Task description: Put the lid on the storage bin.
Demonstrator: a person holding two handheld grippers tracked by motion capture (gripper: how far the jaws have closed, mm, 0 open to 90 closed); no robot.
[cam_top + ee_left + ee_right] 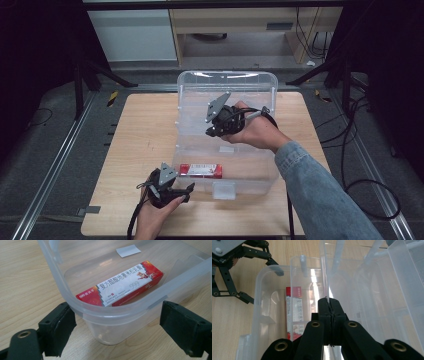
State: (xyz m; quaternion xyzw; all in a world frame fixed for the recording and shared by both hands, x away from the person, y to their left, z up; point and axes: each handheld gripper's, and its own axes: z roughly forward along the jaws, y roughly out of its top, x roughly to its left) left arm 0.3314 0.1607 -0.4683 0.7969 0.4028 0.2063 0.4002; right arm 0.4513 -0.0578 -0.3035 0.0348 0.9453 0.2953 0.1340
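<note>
**Lid Pinched in My Right Claw, Left Claw Gaping at the Box Corner**

Holding a clear plastic box [227, 135] on a wooden table [140, 130], I work with a claw in each hand. My right gripper [329, 305] has its two black jaws pressed tight together on the thin edge of the transparent lid [325, 270], which stands upright between them and runs away from the jaws. In the high view that right gripper [216, 129] sits above the middle of the box, my hand [255, 131] wrapped around it and a denim sleeve [320, 195] trailing toward the bottom right.

My left gripper [117, 320] is released: its jaws stand wide apart, one on each side of the box's rounded near corner [100, 312], neither pad pressing on the plastic. From above, the left gripper [186, 192] lies low on the table just outside the box's near-left corner, with my left hand [156, 217] behind it.

Inside the box, a red and white carton [120, 285] with printed characters lies flat on the bottom, close to the near wall. In the high view the carton [201, 170] rests along that front wall, just beside my left claw but separated from it by the plastic. A small white label [128, 250] sits on the box floor farther in.
</note>
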